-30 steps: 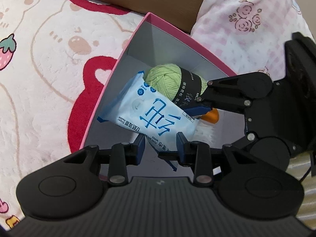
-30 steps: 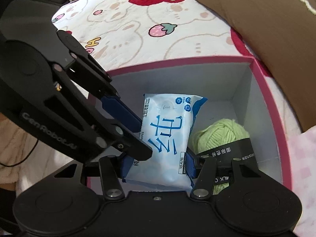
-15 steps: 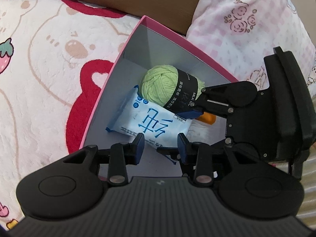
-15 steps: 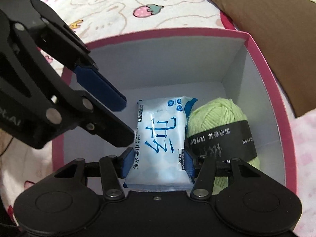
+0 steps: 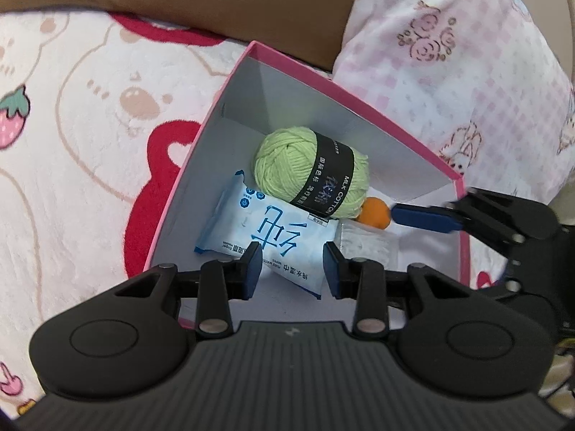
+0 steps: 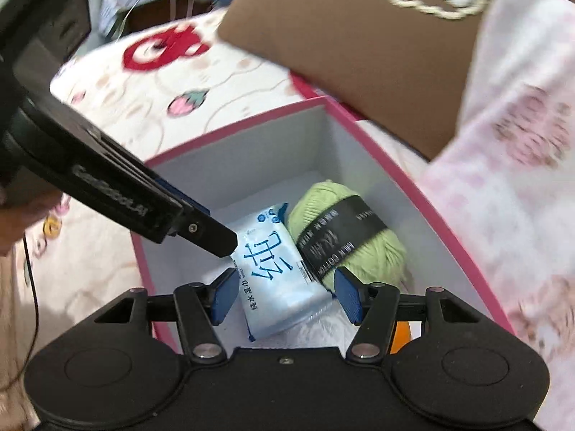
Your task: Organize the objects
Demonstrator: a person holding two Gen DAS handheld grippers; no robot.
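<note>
A pink box point(image 5: 305, 100) with a white inside holds a green yarn ball point(image 5: 287, 158) with a black label. A light blue wet-wipes pack point(image 5: 273, 226) lies flat beside the yarn. My left gripper point(image 5: 291, 273) hovers over the near end of the pack, its pads a narrow gap apart and not pressing on anything. My right gripper point(image 6: 287, 296) is opening; the wipes pack point(image 6: 273, 269) lies below and between its pads, free of them. In the left wrist view one of its blue fingers point(image 5: 424, 213) hangs over the box's right corner.
An orange object point(image 5: 375, 212) and a silvery packet point(image 5: 366, 248) also lie in the box. A brown pillow point(image 6: 359, 54) and a pink checked pillow point(image 5: 449, 54) crowd the box's far side. A plush bear-and-strawberry blanket point(image 5: 72, 143) lies under everything.
The right gripper let go of the wipes pack, which now lies in the box beside the yarn. That gripper drew back toward the box's right corner and rolled. The left gripper barely moved.
</note>
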